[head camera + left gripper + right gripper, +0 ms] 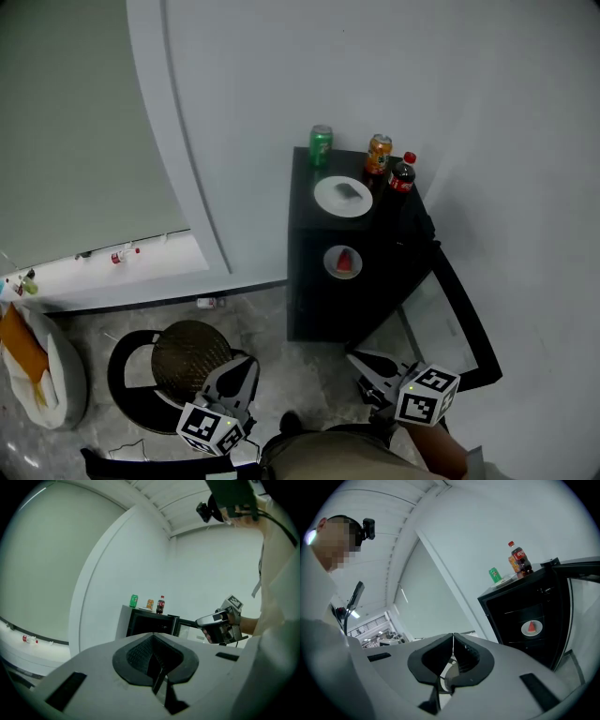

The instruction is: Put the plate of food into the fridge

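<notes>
At the far L a white bag point(56, 380) w/ sth orange in it was cut by the frame edge. Beside it stood a round stool point(190, 354). The L gripper point(246, 362) point(154, 665) was low in the head view, its jaws clenched together on nothing; the hand behind it was hidden.

The black fridge point(314, 300) point(511, 616) stood open against the wall, its inside very dark, so the shelves were hard to make out. A white plate point(333, 263) point(524, 629) sat inside on a shelf, approx mid-height, carrying a red wedge point(346, 262) point(531, 627). The wedge's long axis ran up-down in both views, narrow tip up, broad end down; whether it lay flat or stood, I cannot tell.

On top were a green can point(321, 145), a second plate point(328, 199) w/ a dark item too small to name, an orange can point(379, 155) and a cola bottle point(403, 173).

The R gripper point(354, 356) point(453, 651) was also clenched, empty. The door point(459, 319) swung out to the R.
</notes>
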{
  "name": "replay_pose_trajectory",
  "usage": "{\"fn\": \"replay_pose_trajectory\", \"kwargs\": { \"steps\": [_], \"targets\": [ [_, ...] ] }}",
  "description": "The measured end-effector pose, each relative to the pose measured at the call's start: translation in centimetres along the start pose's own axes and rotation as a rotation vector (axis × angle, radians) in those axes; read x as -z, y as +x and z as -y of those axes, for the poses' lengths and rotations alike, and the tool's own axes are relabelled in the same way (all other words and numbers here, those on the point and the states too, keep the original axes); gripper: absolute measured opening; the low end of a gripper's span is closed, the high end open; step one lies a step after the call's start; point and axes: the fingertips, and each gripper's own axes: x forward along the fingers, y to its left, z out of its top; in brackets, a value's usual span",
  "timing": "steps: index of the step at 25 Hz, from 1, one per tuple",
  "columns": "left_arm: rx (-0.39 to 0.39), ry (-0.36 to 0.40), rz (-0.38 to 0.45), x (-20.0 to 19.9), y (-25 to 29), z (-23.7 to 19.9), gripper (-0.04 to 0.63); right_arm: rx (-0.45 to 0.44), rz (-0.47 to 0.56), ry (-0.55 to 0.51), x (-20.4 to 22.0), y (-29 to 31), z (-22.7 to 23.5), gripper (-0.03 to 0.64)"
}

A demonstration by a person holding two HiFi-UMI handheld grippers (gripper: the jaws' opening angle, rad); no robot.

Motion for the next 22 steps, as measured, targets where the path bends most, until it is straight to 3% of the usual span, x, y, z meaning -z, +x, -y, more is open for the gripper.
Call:
{"fn": "replay_pose_trajectory", "kwargs": {
  "steps": [7,11,15,22],
  "targets": [
    [0.047,0.029,0.001,-1.9,2.9,-4.7,0.011,0.079,0.031,0.0,-4.2,3.8,2.7,0.02],
    [0.091,0.091,0.026,-4.5,7.1,-5.3,0.009,0.107,0.05,-0.022,-7.0,5.1,5.3,0.02],
    [0.118,0.144,0.03,-7.4,11.1,-5.3,0.011,0.097,0.104,0.008,-9.8,6.1,7.6,0.02],
    [0.116,0.183,-0.009,-9.1,17.7,-5.1,0.011,0.037,0.143,0.067,-13.1,6.6,11.4,0.02]
  ]
}}
